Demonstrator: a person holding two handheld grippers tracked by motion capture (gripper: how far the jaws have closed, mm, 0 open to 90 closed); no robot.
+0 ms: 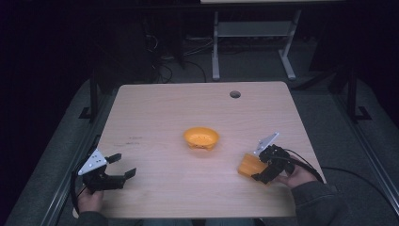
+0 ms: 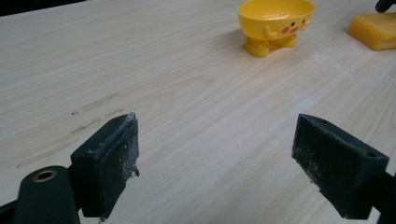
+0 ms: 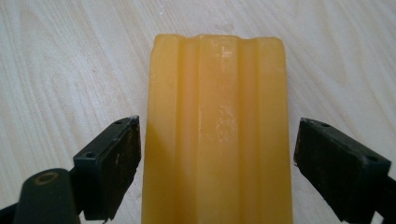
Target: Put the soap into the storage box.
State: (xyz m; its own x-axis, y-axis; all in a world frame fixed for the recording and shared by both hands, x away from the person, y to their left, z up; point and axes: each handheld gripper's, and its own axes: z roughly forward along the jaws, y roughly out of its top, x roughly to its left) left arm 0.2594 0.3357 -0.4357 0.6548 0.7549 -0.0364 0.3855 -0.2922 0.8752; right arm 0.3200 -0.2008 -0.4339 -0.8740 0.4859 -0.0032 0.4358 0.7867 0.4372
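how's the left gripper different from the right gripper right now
The left gripper has bare table between its jaws, while the right gripper straddles the orange ridged block, with a gap showing on each side. The left gripper sits at the table's near left, the right gripper at the near right. Both are open and hand-held.

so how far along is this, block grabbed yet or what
Nothing looks finished: the yellow bowl sits empty mid-table. In hand: the right gripper straddles the orange block, jaws open with a gap on the right. Left: closing, lifting, perhaps moving it. The left gripper is open, idle.
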